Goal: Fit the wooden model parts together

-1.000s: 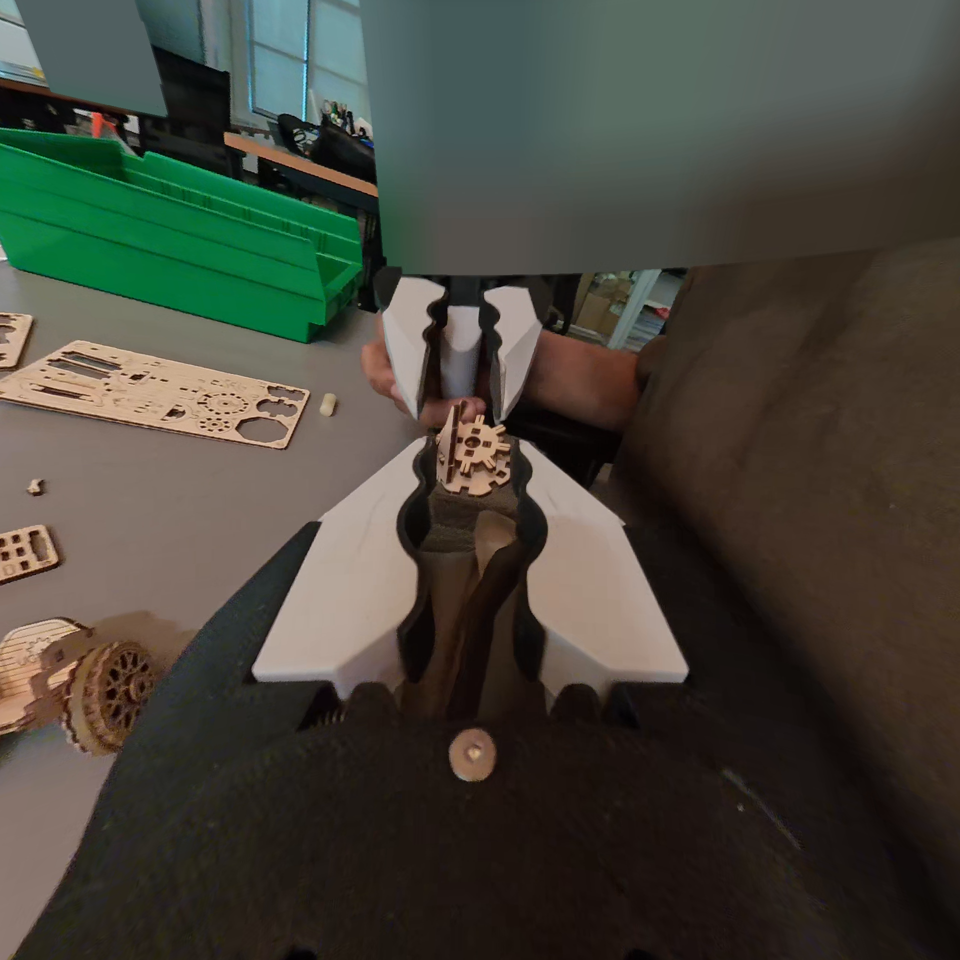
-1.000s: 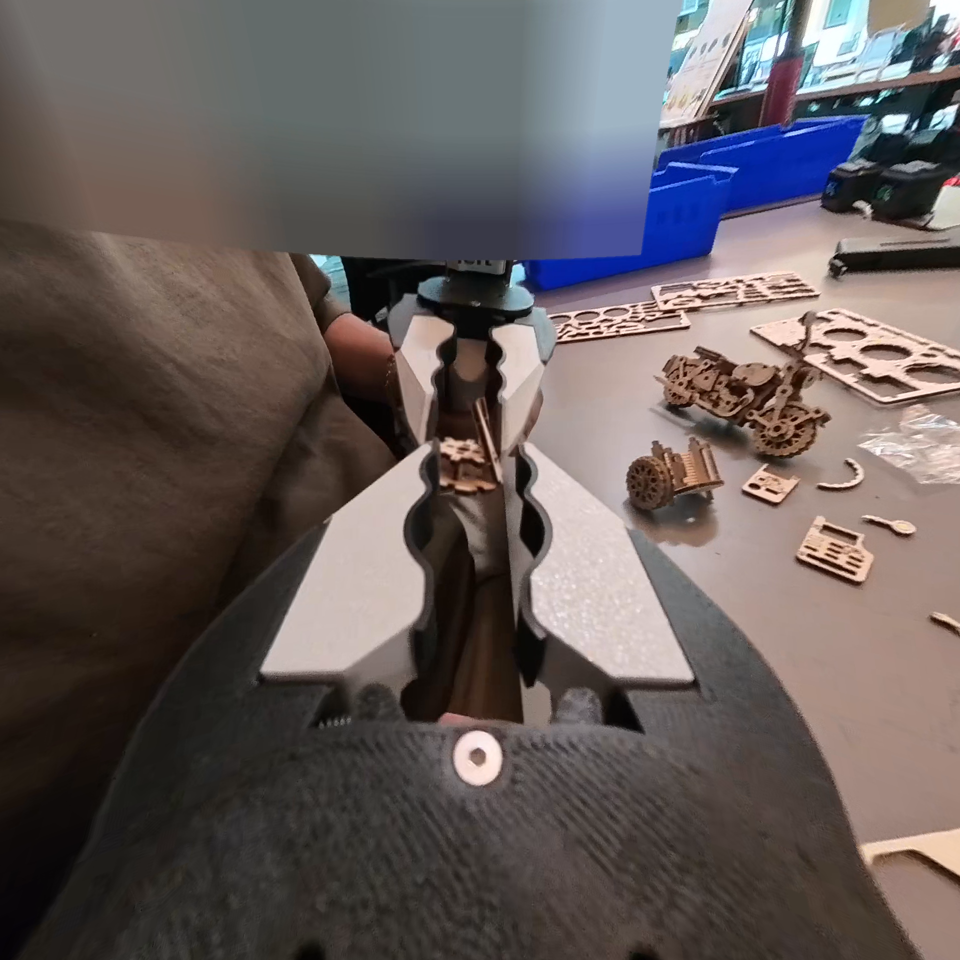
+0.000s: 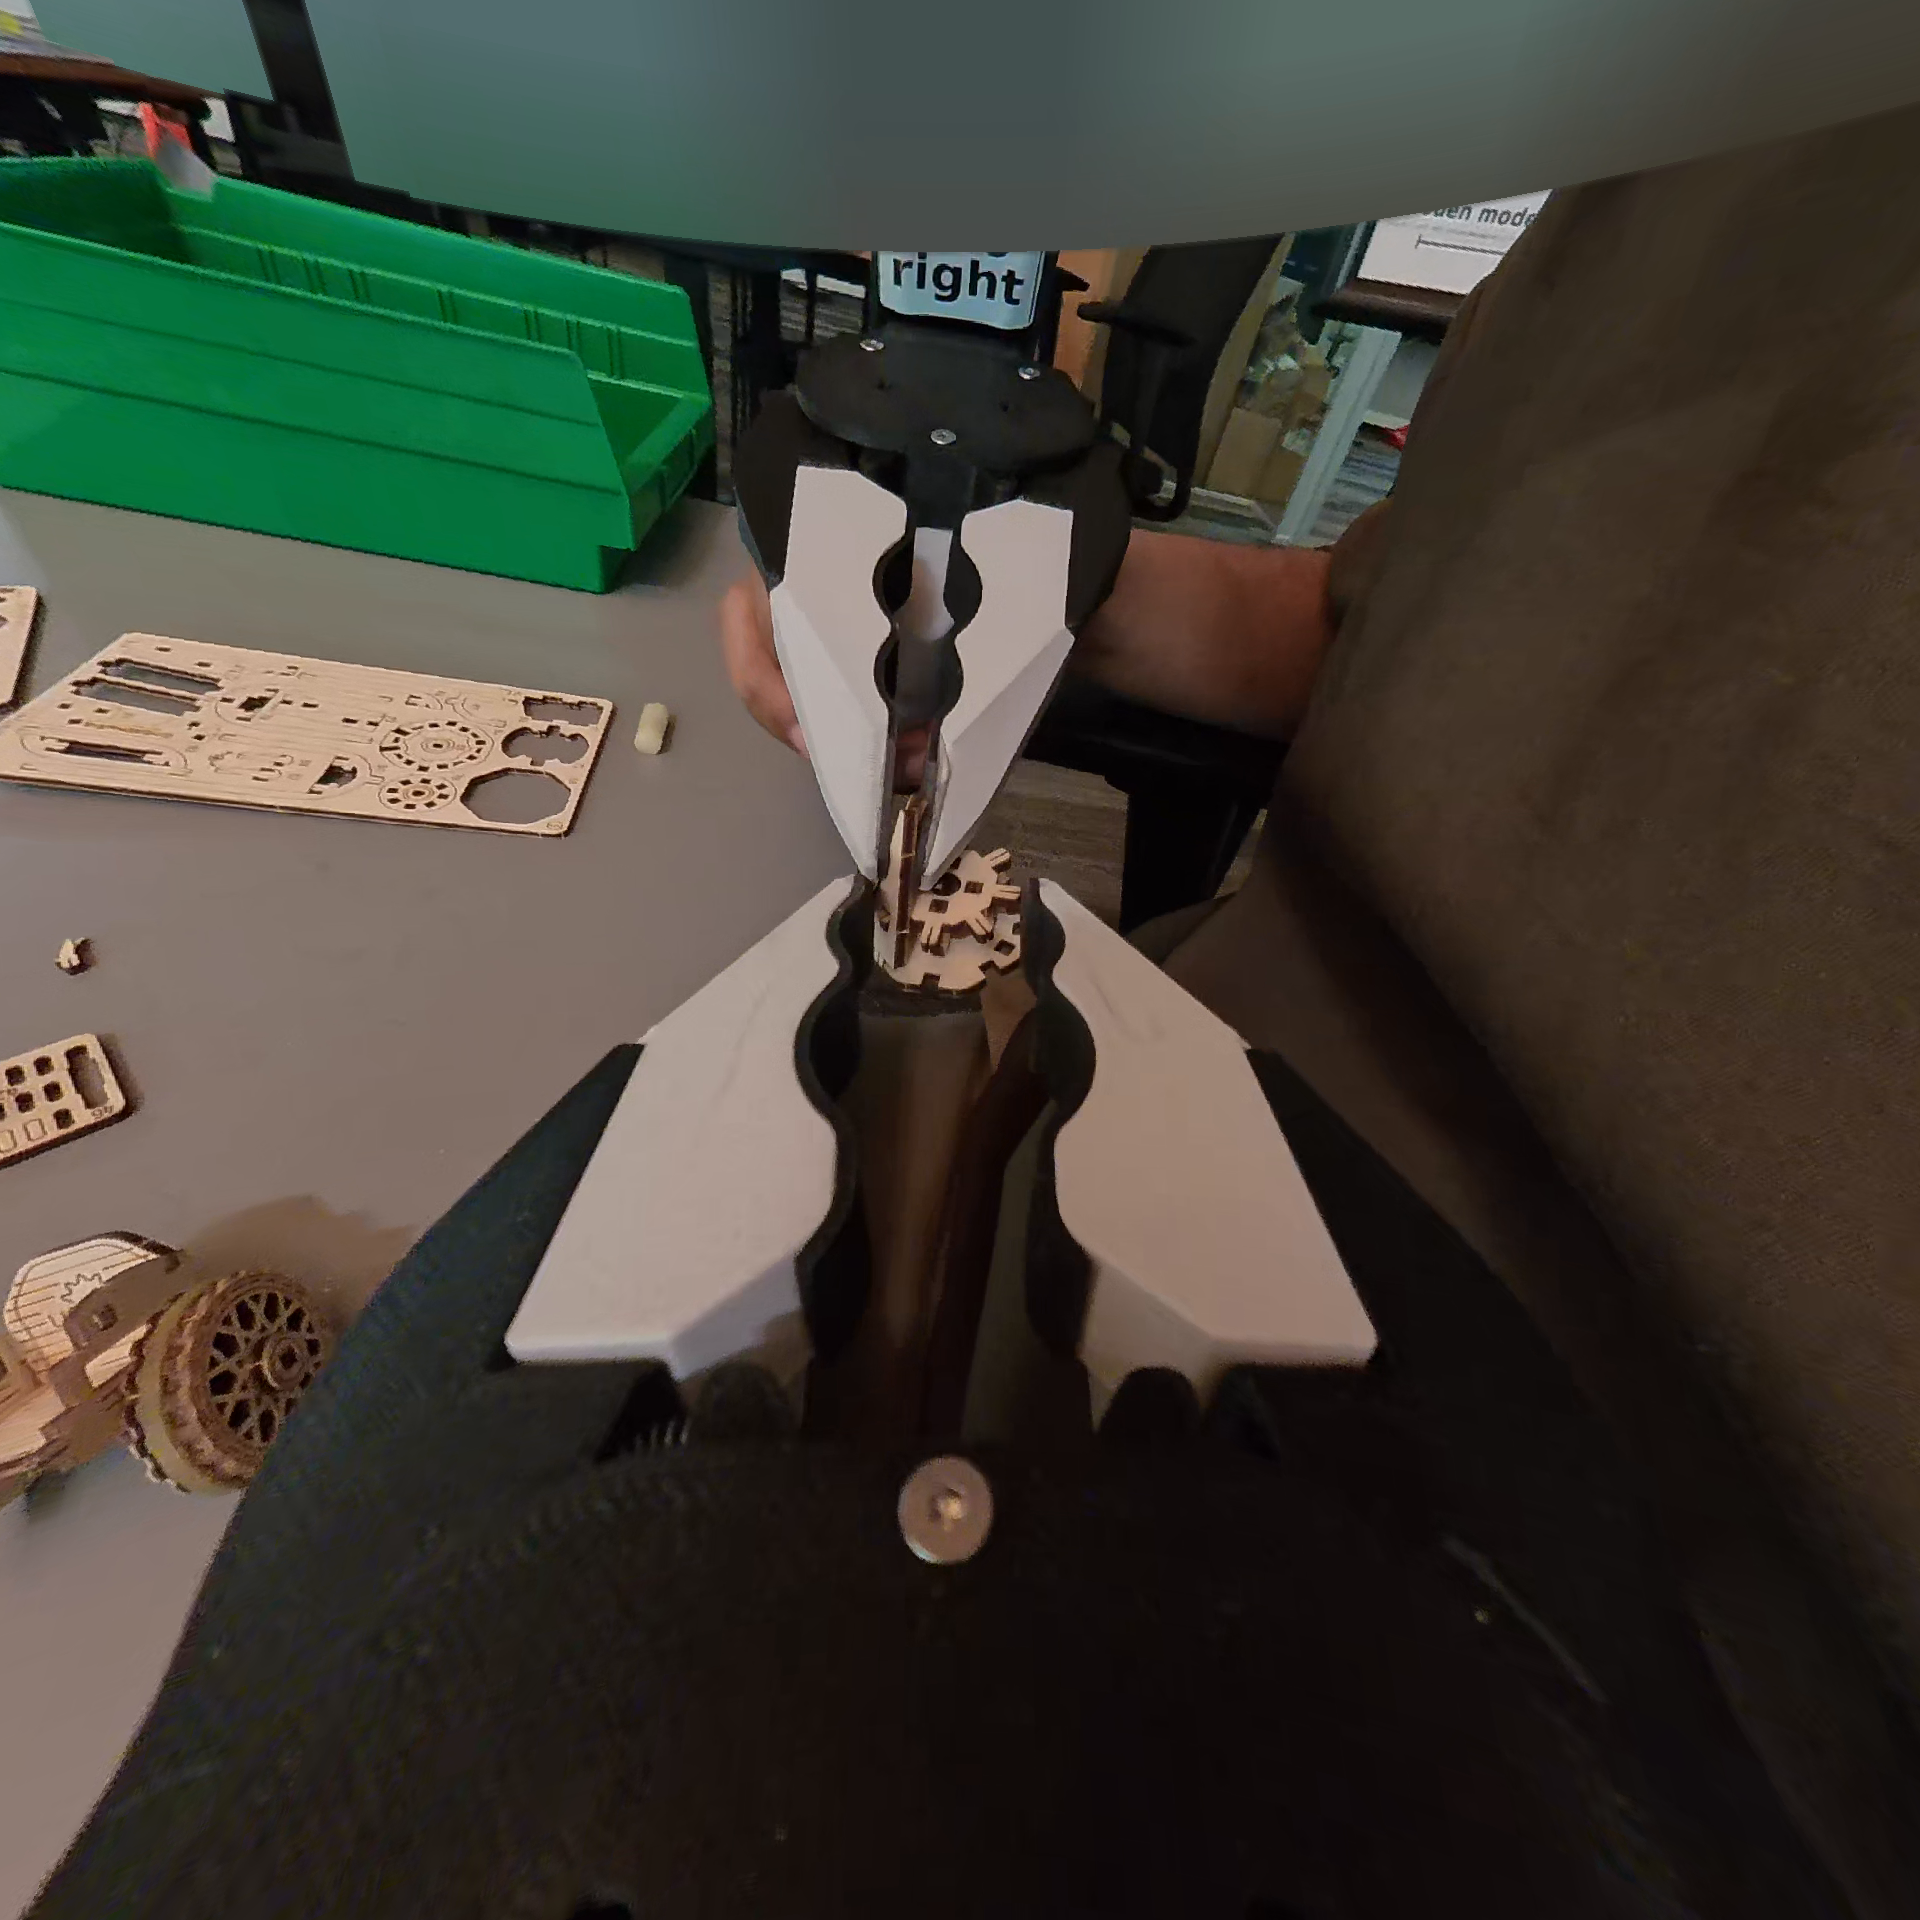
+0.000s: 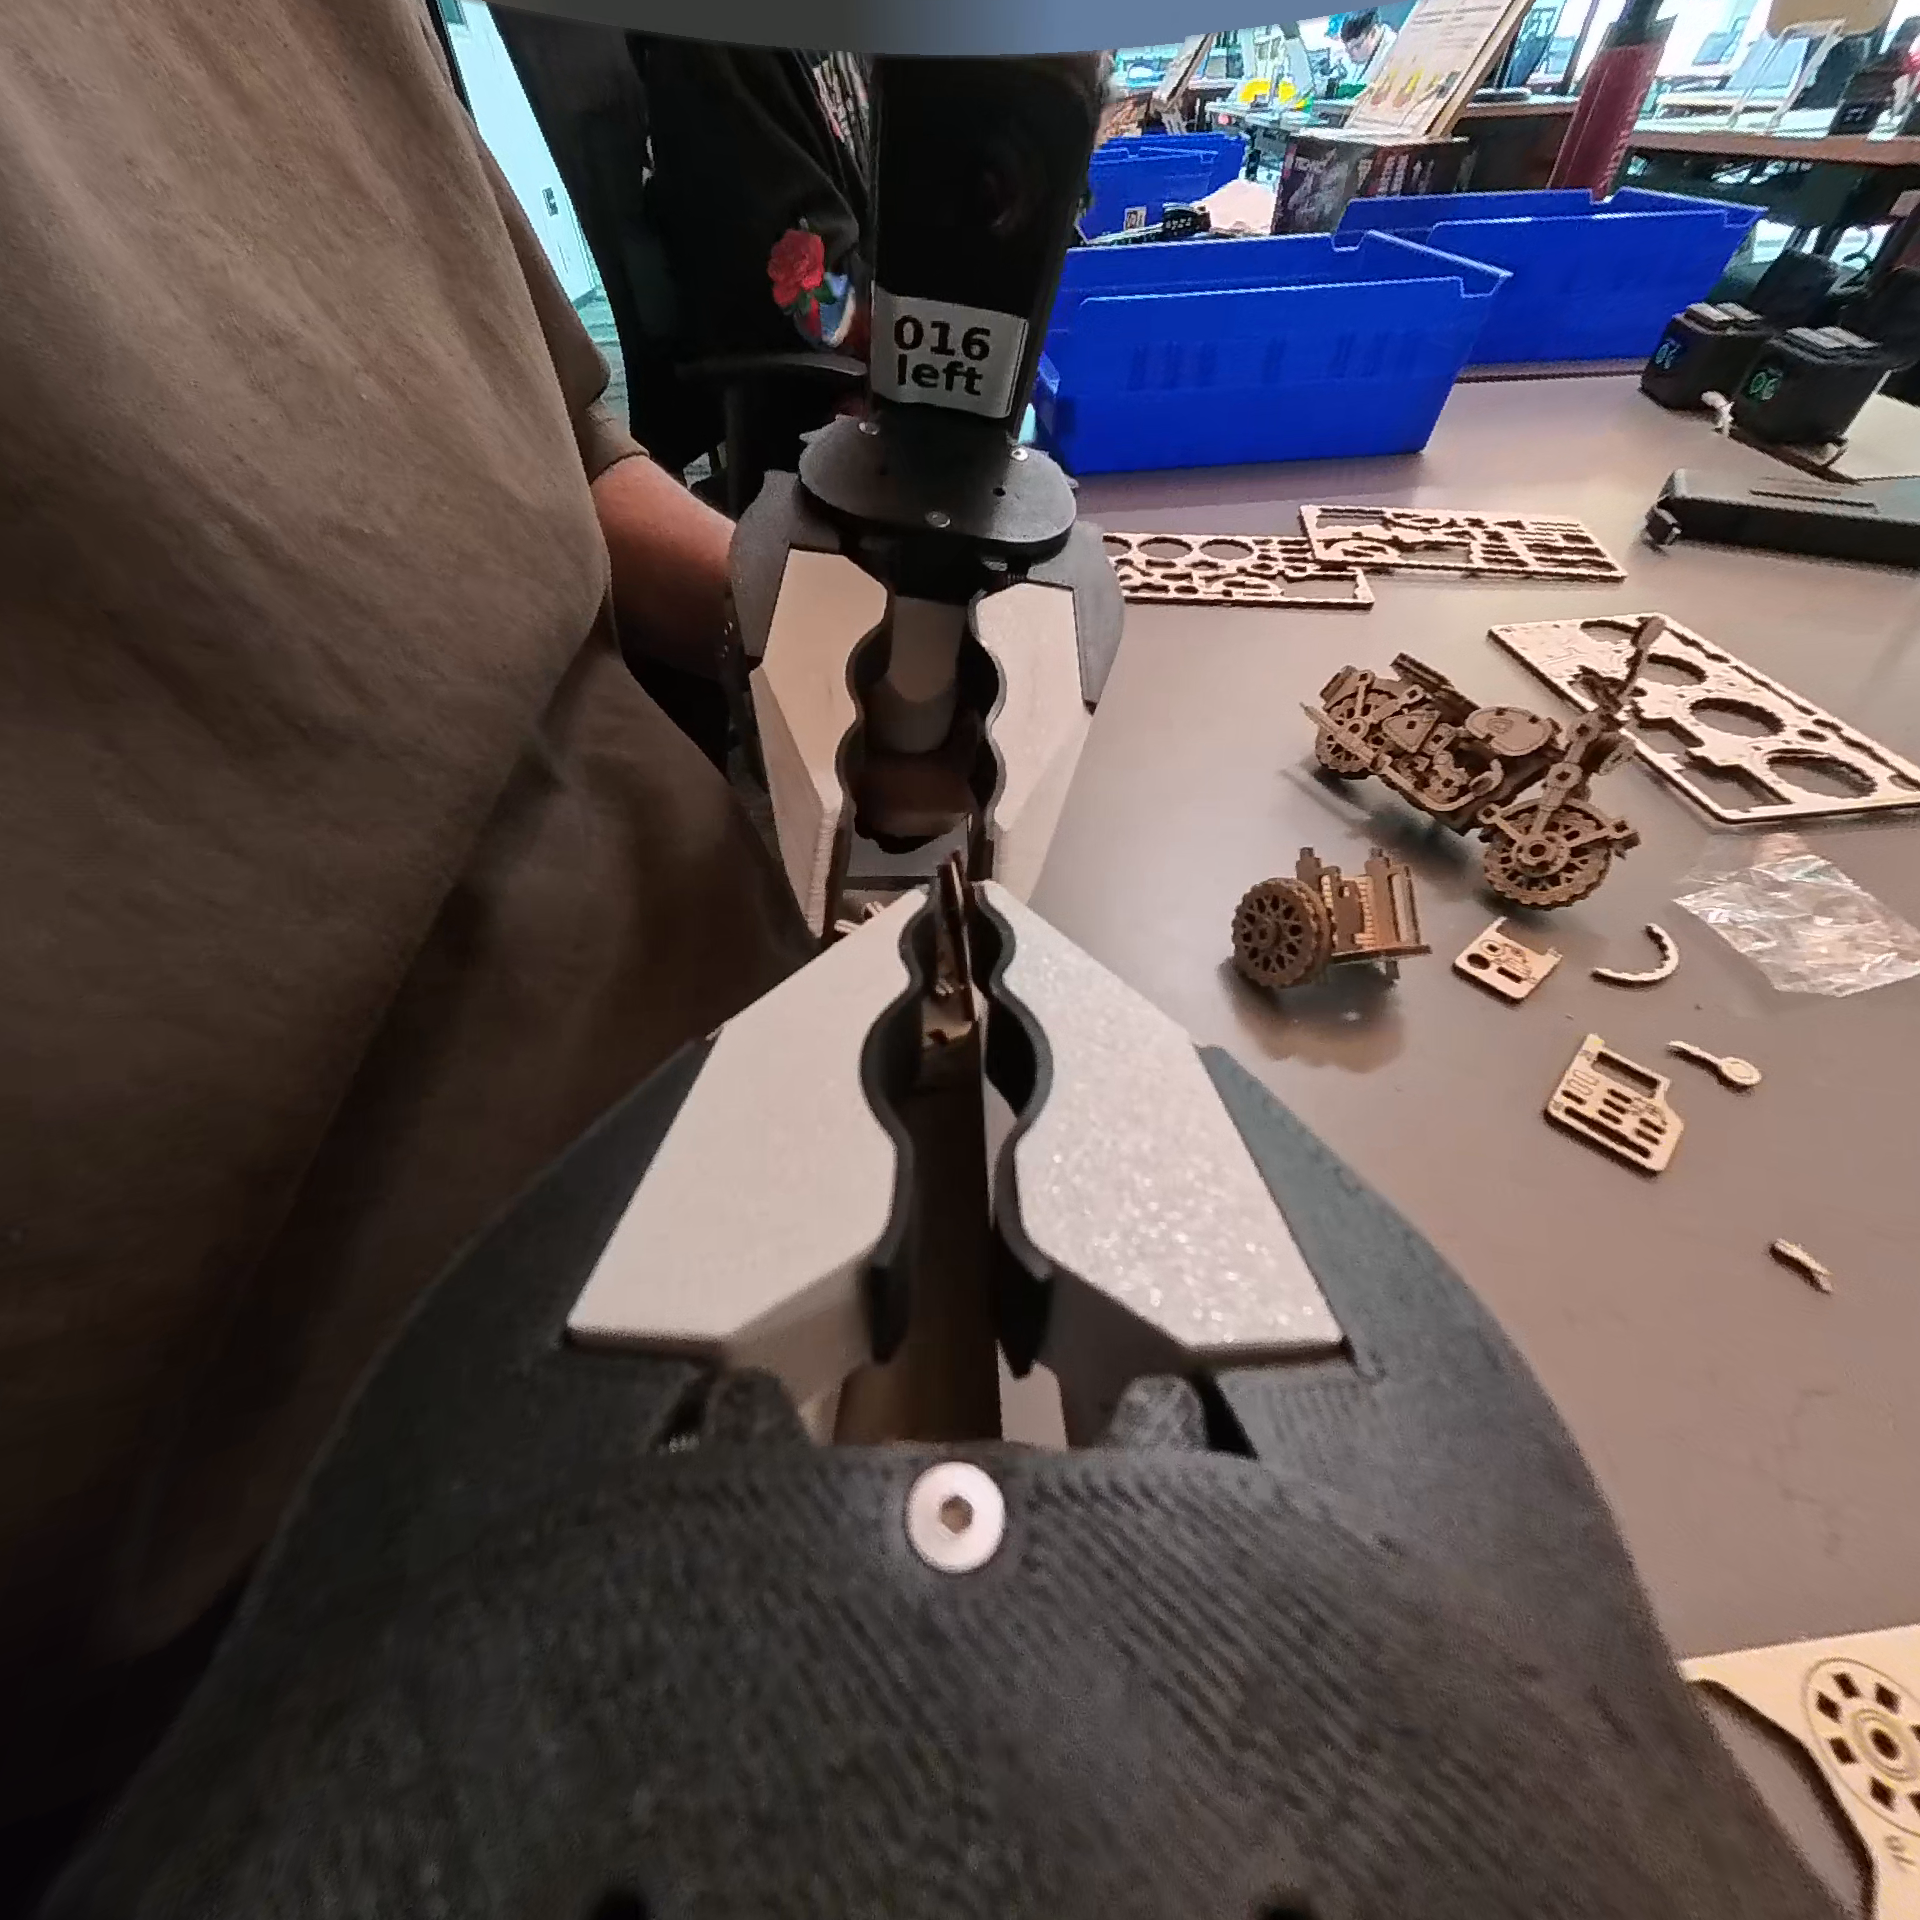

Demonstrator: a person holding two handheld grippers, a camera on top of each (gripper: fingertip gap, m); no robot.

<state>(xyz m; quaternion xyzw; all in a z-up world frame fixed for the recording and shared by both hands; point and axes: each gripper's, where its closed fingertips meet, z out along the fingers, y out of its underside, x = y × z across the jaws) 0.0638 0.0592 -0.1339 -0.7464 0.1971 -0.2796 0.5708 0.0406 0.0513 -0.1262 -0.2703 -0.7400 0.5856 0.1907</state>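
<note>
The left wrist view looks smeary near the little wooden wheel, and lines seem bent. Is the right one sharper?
Left wrist view: the wheel assembly at the lower left edge is smeared, and the green bin bows from wide-angle distortion. Right wrist view: the wooden motorcycle is crisp with a soft shadow; the plastic wrap glints.

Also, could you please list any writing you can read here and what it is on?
I will not quote writing; these bear it.
White sticker on the right gripper, which grips a thin wooden part: legible.
Second white sticker on the left gripper, which grips a toothed wooden part: legible.
White sign behind the person: cut off.
Wooden sheet: engraved marks, too small.
Dark devices: lit displays, blurred.
</note>
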